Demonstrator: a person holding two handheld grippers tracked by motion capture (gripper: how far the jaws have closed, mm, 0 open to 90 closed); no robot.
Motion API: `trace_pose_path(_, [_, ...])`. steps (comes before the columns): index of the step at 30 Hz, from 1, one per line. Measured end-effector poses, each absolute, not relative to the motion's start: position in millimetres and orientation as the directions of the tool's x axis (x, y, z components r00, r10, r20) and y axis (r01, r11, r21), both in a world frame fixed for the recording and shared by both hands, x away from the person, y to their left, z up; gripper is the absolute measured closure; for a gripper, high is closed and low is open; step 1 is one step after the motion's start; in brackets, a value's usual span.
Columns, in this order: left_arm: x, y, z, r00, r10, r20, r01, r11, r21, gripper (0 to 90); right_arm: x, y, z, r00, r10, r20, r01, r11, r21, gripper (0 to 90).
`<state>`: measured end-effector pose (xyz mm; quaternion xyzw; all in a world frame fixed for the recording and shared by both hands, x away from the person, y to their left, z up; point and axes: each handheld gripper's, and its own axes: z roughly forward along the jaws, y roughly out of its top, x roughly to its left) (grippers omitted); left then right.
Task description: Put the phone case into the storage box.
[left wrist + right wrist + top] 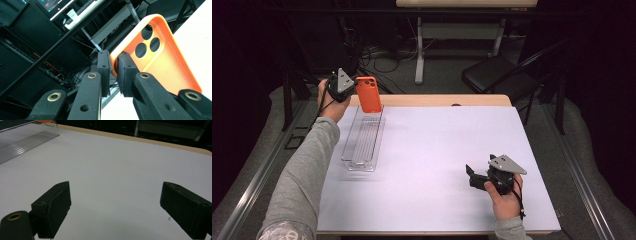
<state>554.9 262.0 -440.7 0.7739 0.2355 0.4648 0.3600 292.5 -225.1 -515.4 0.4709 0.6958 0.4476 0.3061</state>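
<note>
1. Over the far end of the clear tray [363,142], the left gripper [353,87] is holding up an orange phone case [368,94]. The case hangs pretty much upright, with its bottom edge right about at the tray's far rim. Can't tell from the high view whether it's actually touching the rim or just above it.

2. The case itself: bright orange, rounded corners, looks like soft silicone or rubber. In the left gripper view [113,68] you're looking into the inside of the phone case [162,62], which has a fine dotted texture and a raised lip all the way round. There are three round camera holes clustered in one corner.

3. The grip is right at that camera-hole corner. The two black jaws are clamped down on the edge of the case, one pad on each side of the rim, so it's pinched by the lip only.

4. The tray is a long, narrow see-through thing with ribbed lines along its bottom, lying on the white table top [437,150] with one short end toward the person.

5. The right gripper [471,176] is well away from the tray, near the person's edge of the table. In the right gripper view [115,200] its jaws are spread wide, with just bare table between them.
</note>
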Motion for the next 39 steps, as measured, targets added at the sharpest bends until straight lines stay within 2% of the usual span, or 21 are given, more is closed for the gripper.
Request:
trace_pose_path(5, [555, 263, -447, 0.455, 0.697, 0.553, 0.031, -0.634, 0.773, 81.1, 292, -225, -517, -0.374, 0.927, 0.003, 0.394, 0.156, 0.906, 5.7])
trace_pose_path(9, [556, 263, -452, 0.456, 0.695, 0.556, 0.035, -0.638, 0.769, 81.1, 292, -225, -520, -0.397, 0.918, -0.014, 0.393, 0.184, 0.901, 0.0])
trace_pose_path(39, [559, 257, -475, 0.469, 0.665, 0.581, 0.038, -0.672, 0.739, 81.1, 291, -228, -522, -0.401, 0.916, 0.014, 0.411, 0.166, 0.897, 0.0])
